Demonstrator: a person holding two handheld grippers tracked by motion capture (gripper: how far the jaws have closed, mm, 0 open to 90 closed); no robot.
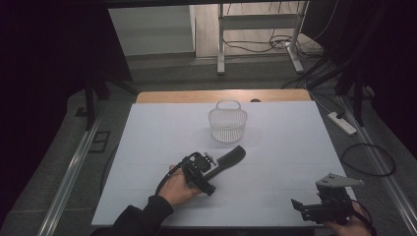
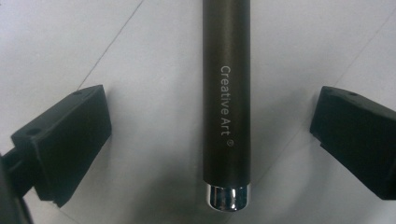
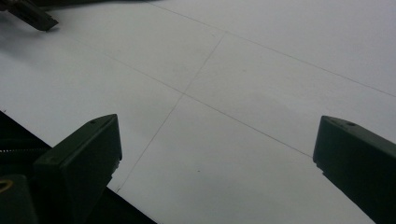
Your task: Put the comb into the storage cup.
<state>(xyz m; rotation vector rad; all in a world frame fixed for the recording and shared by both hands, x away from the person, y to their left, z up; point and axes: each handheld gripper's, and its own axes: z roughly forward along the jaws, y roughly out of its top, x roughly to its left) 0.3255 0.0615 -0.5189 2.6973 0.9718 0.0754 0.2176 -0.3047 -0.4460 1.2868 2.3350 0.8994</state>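
A dark brush-like tool [image 1: 231, 160] lies on the white table [image 1: 147, 147], in front of the basket. Its brown handle [image 2: 226, 93] reads "Creative Art" and ends in a chrome cap [image 2: 228, 198]. My left gripper [image 1: 205, 173] hovers over the handle's end, open, with one jaw on each side and a gap to the handle on both sides [image 2: 212, 140]. My right gripper [image 1: 301, 210] is at the table's front right corner, open over bare table [image 3: 215, 163], nothing between its jaws.
A white wire basket [image 1: 227, 125] with a handle stands upright at the middle back of the table. A power strip [image 1: 342, 123] and a looped cable [image 1: 369, 160] lie on the floor to the right. Part of the left gripper [image 3: 28, 16] shows far off in the right gripper view.
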